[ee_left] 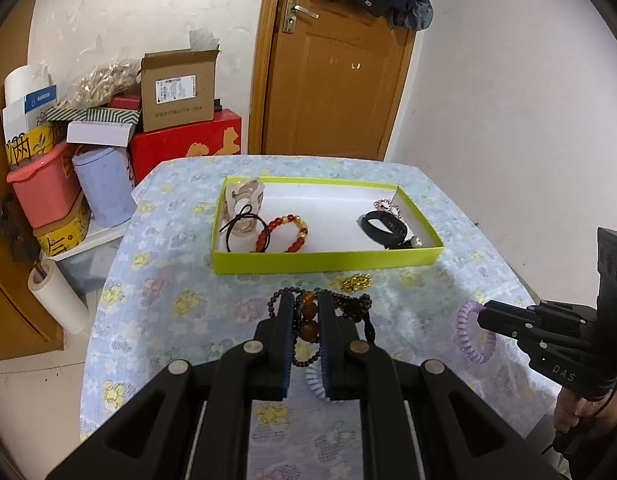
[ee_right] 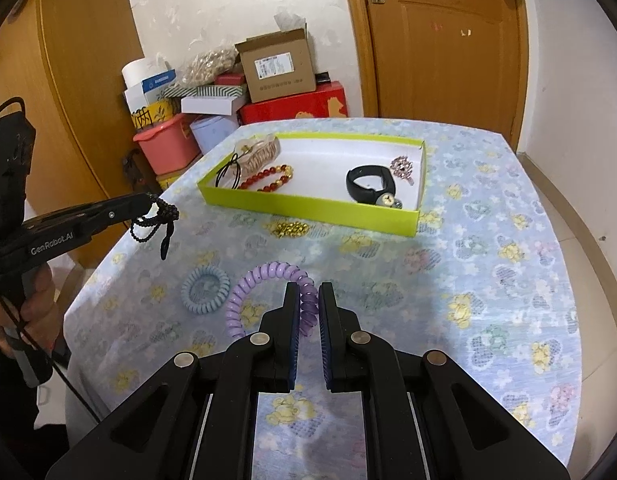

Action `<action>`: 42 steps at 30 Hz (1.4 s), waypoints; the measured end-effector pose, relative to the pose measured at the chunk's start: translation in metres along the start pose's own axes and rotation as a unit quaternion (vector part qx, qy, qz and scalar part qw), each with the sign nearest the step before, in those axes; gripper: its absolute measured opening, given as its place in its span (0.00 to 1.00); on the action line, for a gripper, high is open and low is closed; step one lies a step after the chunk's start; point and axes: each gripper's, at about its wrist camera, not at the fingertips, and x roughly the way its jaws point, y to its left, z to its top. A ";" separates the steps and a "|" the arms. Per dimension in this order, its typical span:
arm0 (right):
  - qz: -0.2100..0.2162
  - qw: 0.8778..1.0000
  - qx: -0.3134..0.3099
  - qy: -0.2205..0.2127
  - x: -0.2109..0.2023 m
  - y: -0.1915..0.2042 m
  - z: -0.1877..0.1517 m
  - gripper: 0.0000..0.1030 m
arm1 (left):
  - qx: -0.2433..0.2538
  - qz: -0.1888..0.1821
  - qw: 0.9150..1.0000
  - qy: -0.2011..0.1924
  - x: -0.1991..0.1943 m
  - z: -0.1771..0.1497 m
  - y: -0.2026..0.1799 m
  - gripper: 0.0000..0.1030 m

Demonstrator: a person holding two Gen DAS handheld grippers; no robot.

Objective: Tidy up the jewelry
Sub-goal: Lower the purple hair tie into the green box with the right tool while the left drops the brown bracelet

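Right gripper (ee_right: 309, 304) pinches the purple coil tie (ee_right: 264, 280), blue coil tie (ee_right: 206, 288) at its 9 o'clock, and the green tray (ee_right: 308, 204) up at 12.

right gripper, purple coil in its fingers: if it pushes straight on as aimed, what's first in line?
Probably bare tablecloth, then the green tray's near wall. The right gripper points down and forward; the gold beads sit slightly left of that line. Depth is uncertain.

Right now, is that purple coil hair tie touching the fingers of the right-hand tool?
Touching. The right wrist view shows the purple coil hair tie pinched between the right gripper fingers; its free loop hangs out to their left.
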 end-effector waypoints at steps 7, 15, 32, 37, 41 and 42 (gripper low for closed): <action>-0.004 1.000 0.003 -0.009 -0.001 -0.006 0.009 0.09 | 0.002 -0.006 1.000 0.002 0.008 0.009 -0.006 0.11; -0.008 1.000 0.007 -0.021 0.012 -0.020 0.037 0.09 | 0.011 -0.006 1.000 0.008 0.032 0.030 -0.010 0.11; -0.036 0.999 0.005 -0.018 0.088 -0.063 0.114 0.09 | 0.012 0.028 0.999 0.041 0.128 0.090 0.002 0.12; -0.045 0.999 0.015 0.001 0.126 -0.081 0.133 0.09 | 0.009 0.036 0.998 0.053 0.158 0.103 0.005 0.12; -0.050 0.998 0.018 0.017 0.151 -0.091 0.142 0.09 | 0.004 0.042 0.997 0.065 0.182 0.108 0.010 0.12; -0.051 0.998 0.017 0.019 0.155 -0.092 0.142 0.09 | 0.003 0.043 0.997 0.069 0.188 0.109 0.011 0.12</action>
